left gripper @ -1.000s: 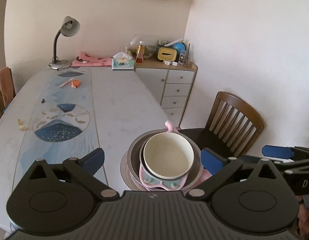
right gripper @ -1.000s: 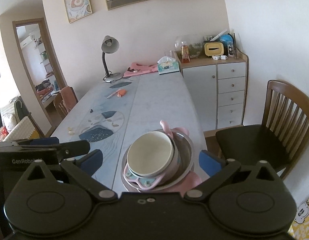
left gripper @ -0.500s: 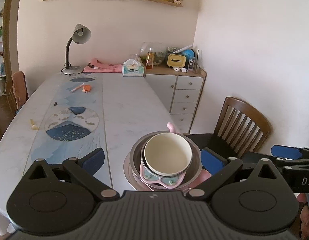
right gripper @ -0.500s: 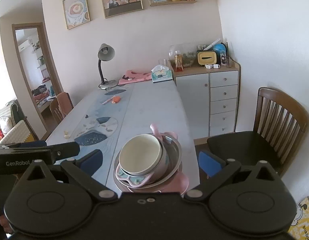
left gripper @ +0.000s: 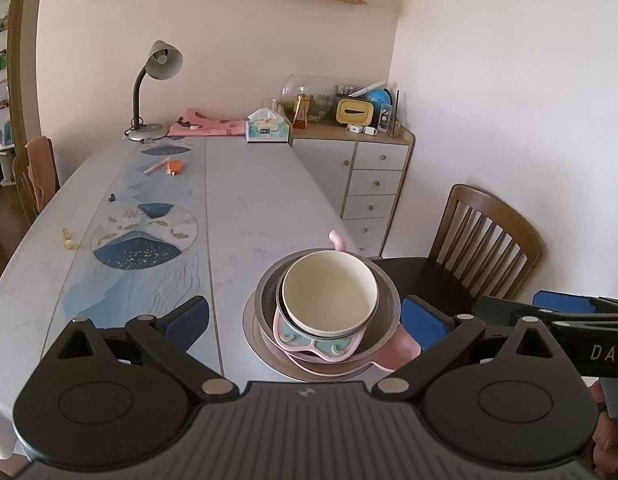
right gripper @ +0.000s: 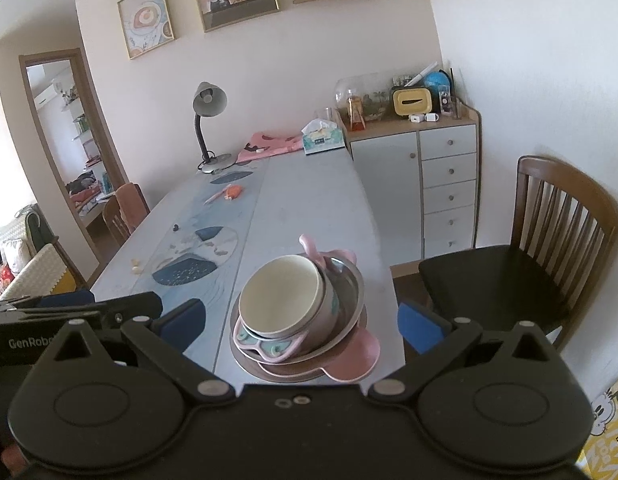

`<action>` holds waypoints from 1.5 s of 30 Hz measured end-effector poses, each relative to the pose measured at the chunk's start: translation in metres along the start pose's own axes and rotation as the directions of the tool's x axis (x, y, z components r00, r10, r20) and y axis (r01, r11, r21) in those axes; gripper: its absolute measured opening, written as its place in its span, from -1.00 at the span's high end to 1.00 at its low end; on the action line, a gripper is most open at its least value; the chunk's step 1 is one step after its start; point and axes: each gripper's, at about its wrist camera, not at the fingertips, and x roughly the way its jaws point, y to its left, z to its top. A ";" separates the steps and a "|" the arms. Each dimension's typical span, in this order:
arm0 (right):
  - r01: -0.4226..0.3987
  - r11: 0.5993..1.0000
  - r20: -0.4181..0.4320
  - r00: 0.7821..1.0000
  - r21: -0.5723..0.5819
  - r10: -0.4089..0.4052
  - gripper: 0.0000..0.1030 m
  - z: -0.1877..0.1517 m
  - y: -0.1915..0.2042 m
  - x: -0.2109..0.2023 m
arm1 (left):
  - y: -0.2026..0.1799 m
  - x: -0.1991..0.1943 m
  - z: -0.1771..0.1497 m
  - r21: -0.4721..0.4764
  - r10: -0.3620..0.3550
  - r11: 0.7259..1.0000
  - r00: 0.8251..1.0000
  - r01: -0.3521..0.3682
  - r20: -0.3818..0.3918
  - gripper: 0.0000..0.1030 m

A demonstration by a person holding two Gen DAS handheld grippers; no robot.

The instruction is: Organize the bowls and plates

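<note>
A stack of dishes stands at the table's near right edge. On top is a cream bowl [left gripper: 329, 288] [right gripper: 280, 294], nested in a pink-and-teal child's dish [left gripper: 321, 346] [right gripper: 269, 346], inside a steel bowl [left gripper: 389, 300] [right gripper: 351, 292], over a pink plate [left gripper: 401, 350] [right gripper: 355, 358] and a flat brown plate [left gripper: 255, 332] [right gripper: 245, 356]. My left gripper [left gripper: 305, 320] is open, held above and short of the stack. My right gripper [right gripper: 301, 322] is open too, likewise short of the stack. Neither holds anything.
The long table [left gripper: 249, 208] has a blue-patterned runner [left gripper: 145, 240], a desk lamp [left gripper: 153, 88], tissue box [left gripper: 267, 130] and small bits at the far end. A wooden chair [left gripper: 485, 248] stands right of the stack, a drawer cabinet [left gripper: 373, 176] behind it.
Both grippers have drawn back and risen, so the stack sits lower and smaller in each view. The dishes have not moved.
</note>
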 end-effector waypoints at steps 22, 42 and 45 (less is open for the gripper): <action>0.011 1.000 0.009 1.000 0.001 -0.011 -1.00 -0.002 -0.004 -0.003 | -0.007 -0.006 -0.003 0.003 0.015 1.000 1.000 -0.015 0.021 -1.00; 0.009 1.000 0.008 1.000 -0.010 -0.009 -1.00 0.002 -0.008 -0.006 | -0.008 -0.006 -0.002 0.003 0.012 1.000 1.000 -0.012 0.013 -1.00; 0.008 1.000 0.003 1.000 -0.011 -0.008 -1.00 0.005 -0.010 -0.006 | -0.008 -0.004 -0.002 0.001 0.010 1.000 1.000 -0.010 0.006 -1.00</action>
